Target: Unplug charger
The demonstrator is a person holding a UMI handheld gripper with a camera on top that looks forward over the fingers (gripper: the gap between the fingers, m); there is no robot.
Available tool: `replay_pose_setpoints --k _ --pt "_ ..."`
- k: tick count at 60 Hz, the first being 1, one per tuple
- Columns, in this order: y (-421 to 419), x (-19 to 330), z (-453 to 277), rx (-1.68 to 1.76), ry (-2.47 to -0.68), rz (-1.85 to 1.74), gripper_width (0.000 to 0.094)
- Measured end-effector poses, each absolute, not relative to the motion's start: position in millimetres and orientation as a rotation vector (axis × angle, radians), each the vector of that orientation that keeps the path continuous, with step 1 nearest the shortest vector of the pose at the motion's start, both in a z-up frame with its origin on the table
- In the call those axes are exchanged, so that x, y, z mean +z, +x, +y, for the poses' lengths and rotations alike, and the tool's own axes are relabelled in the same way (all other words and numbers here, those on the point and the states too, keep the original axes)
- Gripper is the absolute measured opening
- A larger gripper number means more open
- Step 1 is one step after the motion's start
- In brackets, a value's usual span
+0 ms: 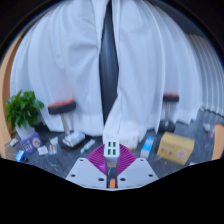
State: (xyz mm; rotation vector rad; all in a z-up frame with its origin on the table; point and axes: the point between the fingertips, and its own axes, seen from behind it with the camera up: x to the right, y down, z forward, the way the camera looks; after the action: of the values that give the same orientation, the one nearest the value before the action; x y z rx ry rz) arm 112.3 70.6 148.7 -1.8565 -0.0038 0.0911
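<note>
- The background is a wall of white curtains (70, 60) with a dark gap (108, 60) between them, above a dark surface (190, 135).
- The charger (112, 148), a small white block, sits between the fingertips of the gripper (111, 155), just ahead of the pink pads (98, 160).
- Both fingers seem to be clenched on the charger; no gap shows at either side.
- A green plant (22, 108) stands far to one side, with small boxes (45, 148) near it.
- A yellow box (176, 147) lies on the other side.
- Two stools with dark seats (62, 106) stand before the curtains.
</note>
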Motion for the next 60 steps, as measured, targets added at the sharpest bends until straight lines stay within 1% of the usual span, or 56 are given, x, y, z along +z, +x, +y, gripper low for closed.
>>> replay_pose_setpoints --k 3,5,7,10,12,14,19,20,26,30,33,34,37,39,40,41,44,49,51,54,60 --pt "120.6 215.7 68.0 0.092 -1.742 -0.024 0.0094" --pt "128.0 247.0 66.8 0.112 -1.692 -0.011 0.0093" --pt "136.2 268.0 71.8 0.127 -1.671 0.001 0.0092" --pt "153.2 272.0 72.0 0.139 -1.672 0.016 0.0093" --pt "166.2 262.3 74.0 0.143 -1.694 0.027 0.0094" --pt "179.8 240.9 75.3 0.140 -1.735 0.040 0.0094" --pt "209.6 162.2 72.3 0.123 -1.889 0.061 0.0101" --pt "213.7 142.5 62.7 0.125 -1.912 0.073 0.0112" --pt "236.0 56.6 54.8 0.135 -2.087 0.096 0.0140" --pt "248.0 16.6 44.2 0.121 -2.151 0.095 0.0158" --pt "251.7 -3.0 42.7 0.139 -2.177 0.114 0.0174" --pt "252.5 -7.5 41.4 0.151 -2.186 0.122 0.0184" --pt "256.3 -5.4 43.8 0.178 -2.163 0.143 0.0230" --pt "264.3 -7.2 43.0 0.158 -2.171 0.152 0.0323" --pt "269.8 -8.1 43.1 0.136 -2.178 0.156 0.0396" --pt "275.4 -8.6 42.6 0.110 -2.181 0.163 0.0422" --pt "291.9 -9.2 41.3 0.039 -2.189 0.182 0.0566" --pt "309.0 -5.6 37.6 -0.009 -2.193 0.191 0.0766" --pt "311.2 -0.5 34.2 -0.026 -2.192 0.194 0.0822" --pt "316.1 9.4 28.4 -0.055 -2.183 0.183 0.0854" --pt "315.3 41.8 11.7 -0.095 -2.146 0.141 0.0847"
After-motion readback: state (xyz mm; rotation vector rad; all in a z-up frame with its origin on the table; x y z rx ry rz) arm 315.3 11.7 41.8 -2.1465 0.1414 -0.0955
